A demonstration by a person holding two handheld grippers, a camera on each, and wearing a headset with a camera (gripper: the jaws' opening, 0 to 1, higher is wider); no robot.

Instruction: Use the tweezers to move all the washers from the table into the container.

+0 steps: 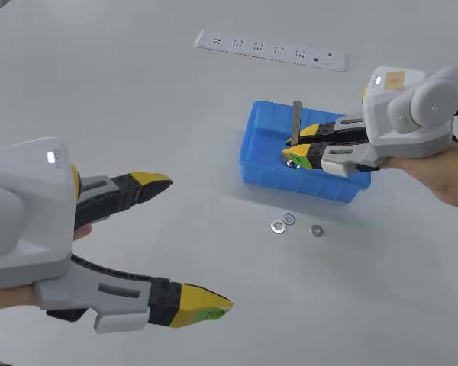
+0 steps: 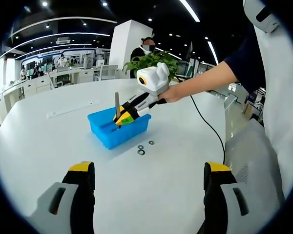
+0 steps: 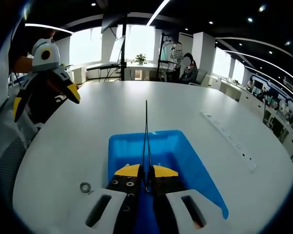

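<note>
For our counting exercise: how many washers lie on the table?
3: two washers close together before the bin, one to their right. Others may hide in the bin under the right claw.

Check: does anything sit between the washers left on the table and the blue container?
Nothing visible does. The three washers lie on bare table just in front of the container. The right tool, shut on the tweezers, is over the container.

Three washers (image 1: 289, 219) on one white table (image 1: 137, 99). One blue container (image 1: 259, 169). One pair of tweezers (image 1: 296, 122). One power strip (image 1: 271, 49). Two grippers: the left gripper (image 1: 198, 244) and the right gripper (image 1: 294, 156).
</note>
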